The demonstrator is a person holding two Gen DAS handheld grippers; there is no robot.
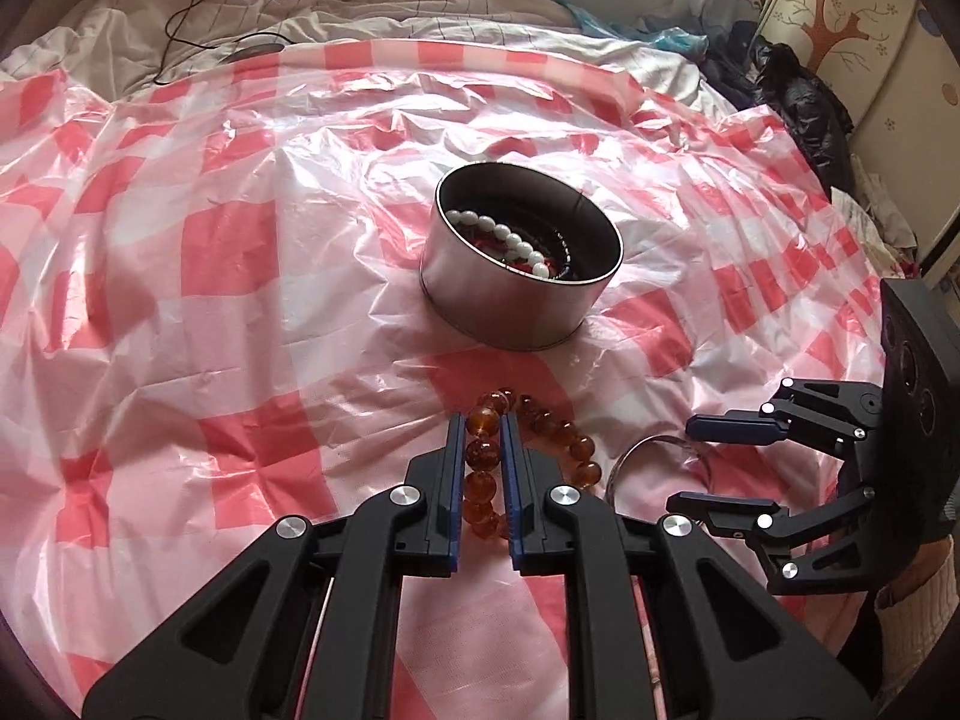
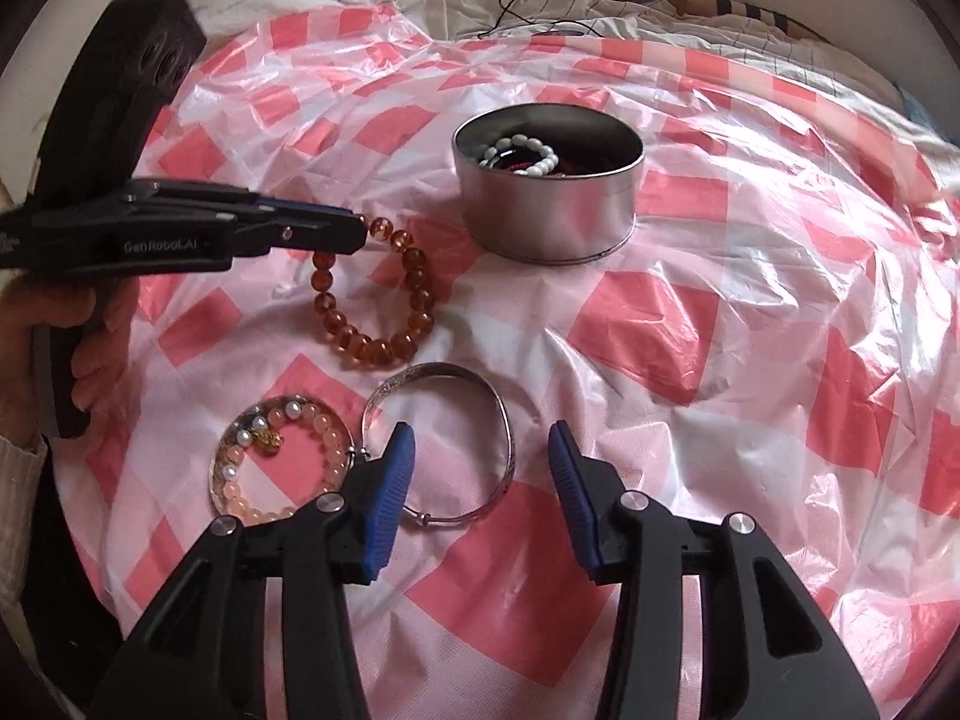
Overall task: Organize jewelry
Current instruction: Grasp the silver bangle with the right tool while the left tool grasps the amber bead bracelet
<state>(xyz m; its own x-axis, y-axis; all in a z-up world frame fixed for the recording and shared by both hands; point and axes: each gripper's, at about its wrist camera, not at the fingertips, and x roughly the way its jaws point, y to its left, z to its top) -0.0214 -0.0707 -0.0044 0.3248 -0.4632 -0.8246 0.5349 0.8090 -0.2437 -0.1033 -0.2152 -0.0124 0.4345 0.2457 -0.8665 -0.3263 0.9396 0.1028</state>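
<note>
Left wrist view is showing the left gripper [image 1: 483, 438] clamping the near arc of the amber round-bead bracelet [image 1: 543, 429] lying on the checked plastic sheet [image 1: 180, 300], the round metal tin [image 1: 521, 267] waiting straight ahead, while the right gripper [image 2: 480, 456] is hanging spread apart.

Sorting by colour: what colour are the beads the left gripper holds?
Amber, clearest in the right wrist view.

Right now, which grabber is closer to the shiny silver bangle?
Right. The right gripper hovers open over the silver metal bangle, one finger inside its ring. The left gripper is farther away, closed on the amber bead bracelet.
</note>
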